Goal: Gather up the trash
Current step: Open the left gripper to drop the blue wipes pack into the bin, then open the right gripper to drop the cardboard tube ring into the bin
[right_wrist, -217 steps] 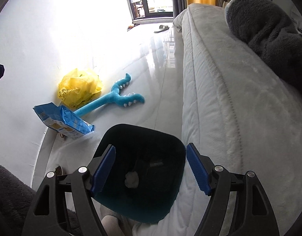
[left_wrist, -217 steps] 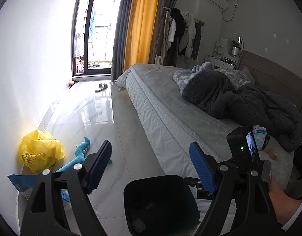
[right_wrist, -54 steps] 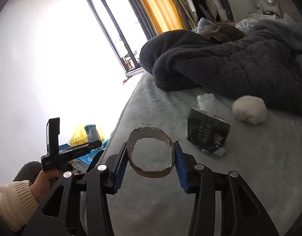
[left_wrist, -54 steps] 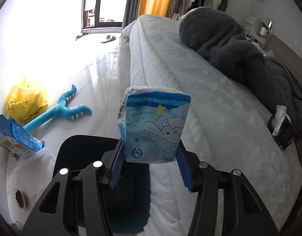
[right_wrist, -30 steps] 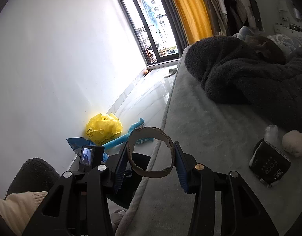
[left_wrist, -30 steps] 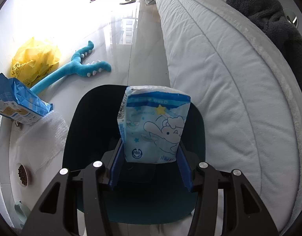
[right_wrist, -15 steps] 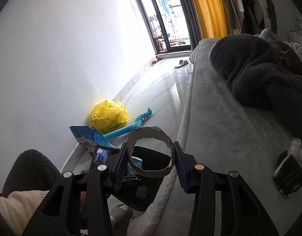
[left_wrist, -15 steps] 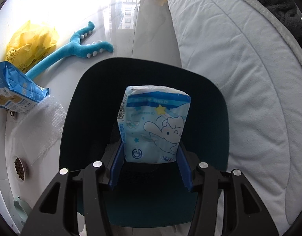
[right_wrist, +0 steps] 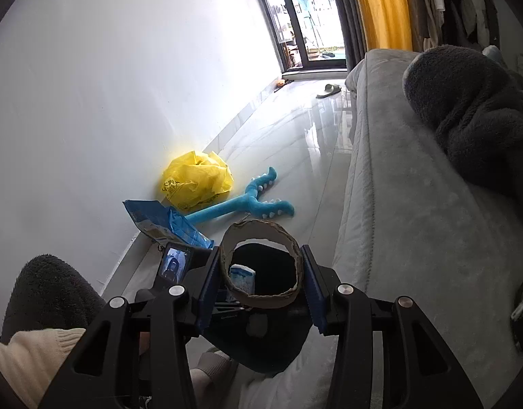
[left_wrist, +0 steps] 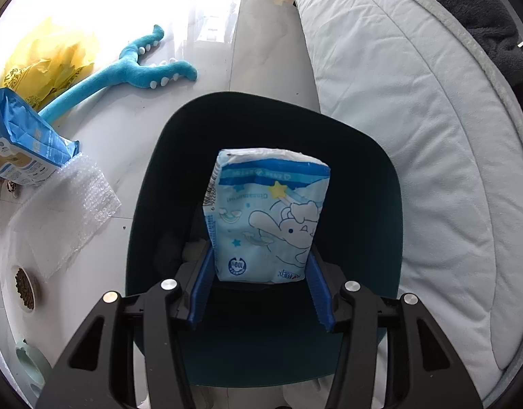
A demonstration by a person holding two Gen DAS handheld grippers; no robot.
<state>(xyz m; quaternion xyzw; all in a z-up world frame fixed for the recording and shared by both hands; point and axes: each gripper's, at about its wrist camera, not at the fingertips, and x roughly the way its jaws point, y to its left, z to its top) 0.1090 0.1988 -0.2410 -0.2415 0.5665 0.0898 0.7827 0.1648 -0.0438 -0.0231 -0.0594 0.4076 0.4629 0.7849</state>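
Note:
My left gripper (left_wrist: 261,272) is shut on a light-blue tissue pack (left_wrist: 266,214) with a cartoon print, held upright right above the mouth of the dark teal trash bin (left_wrist: 363,177). In the right wrist view my right gripper (right_wrist: 259,279) is shut on a brown cardboard tape ring (right_wrist: 261,230), above the bed edge and short of the same trash bin (right_wrist: 261,351). Through the ring I see the tissue pack (right_wrist: 241,277) and the left gripper over the bin. Pale scraps lie at the bin's bottom.
The white bed (left_wrist: 414,136) runs along the bin's right side, with a dark fleece blanket (right_wrist: 465,109) on it. On the floor by the wall lie a yellow plastic bag (right_wrist: 196,179), a blue food bag (left_wrist: 19,143), bubble wrap (left_wrist: 67,211) and a teal plush toy (left_wrist: 125,75).
The left gripper sank closer over the bin with the pack, so the bin fills more of its view. The right gripper swung left from the bed toward the bin, still holding the ring.

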